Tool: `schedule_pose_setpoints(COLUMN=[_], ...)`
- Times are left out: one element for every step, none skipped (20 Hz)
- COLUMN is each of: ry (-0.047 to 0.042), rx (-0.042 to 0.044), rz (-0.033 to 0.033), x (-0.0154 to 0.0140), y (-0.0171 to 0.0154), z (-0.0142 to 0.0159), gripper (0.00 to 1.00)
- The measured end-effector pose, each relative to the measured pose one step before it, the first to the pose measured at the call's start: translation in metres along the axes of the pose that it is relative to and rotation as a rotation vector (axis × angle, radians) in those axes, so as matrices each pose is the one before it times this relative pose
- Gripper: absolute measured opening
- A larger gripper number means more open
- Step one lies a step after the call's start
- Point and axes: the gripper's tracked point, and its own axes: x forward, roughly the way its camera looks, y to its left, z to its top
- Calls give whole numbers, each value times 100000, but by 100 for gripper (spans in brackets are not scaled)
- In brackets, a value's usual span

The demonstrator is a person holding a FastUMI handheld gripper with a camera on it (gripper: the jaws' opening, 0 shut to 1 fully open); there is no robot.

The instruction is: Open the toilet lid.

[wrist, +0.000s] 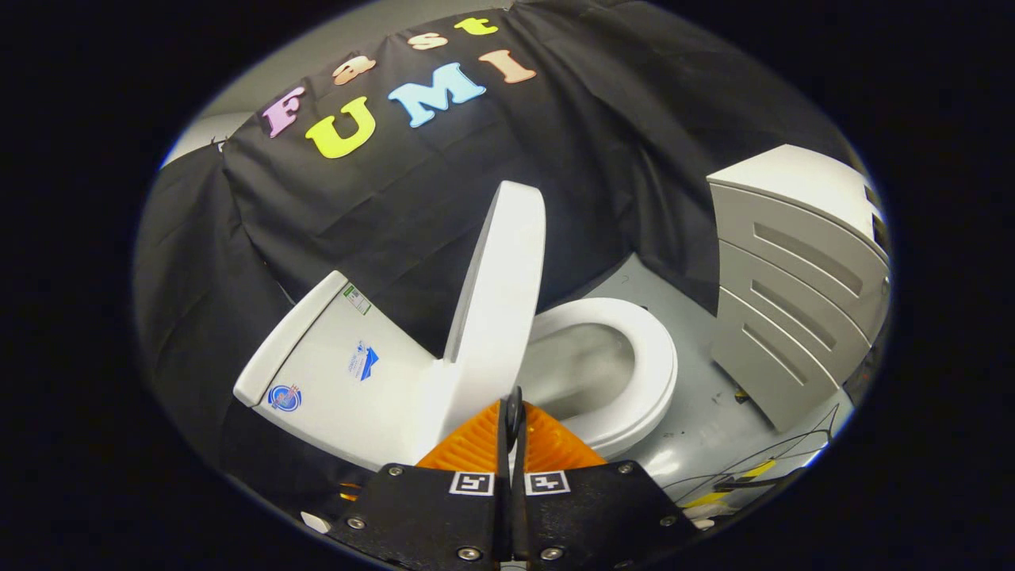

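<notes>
Lid (498, 293) stands raised beside tank (333, 373), seat (634, 373) exposed (task prob. done); gripper (513, 412) fingers closed together, holding nothing, just short of lid's base.

I see the toilet lid (496, 301) raised on edge just ahead of my fingers (476, 448), which are closed together on nothing. The tank (333, 373) lies left of it, the seat (646, 373) and bowl right. A cabinet (793, 293) stands further right on the floor (714, 428); cables (753, 476) lie near it.
</notes>
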Motion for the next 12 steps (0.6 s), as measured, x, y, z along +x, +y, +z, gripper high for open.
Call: schedule_pose_setpoints(ry=[-1466,-1376,-1326,-1176,-1134,-1172,-1242,-1300,-917,-980,-684,-835], rx=[-2576,-2501,-2421,-2195,-2006,-1651,-1967,-1620,-1308,-1190,-1265,-1619], rz=[-215,-129,-190,-249,-106,110,274,407,363,258,252,409], x=[-182,-102,-209,-128,-97,-53,-31,-98,-65,-147,-15,-87], y=[502,596,516,495,507,574,583,623,556,585,558,647], z=[206,242,145,241,188,271,154,325,83,278,248,275], gripper=[0,0,0,0,0,0,0,0,0,0,0,0])
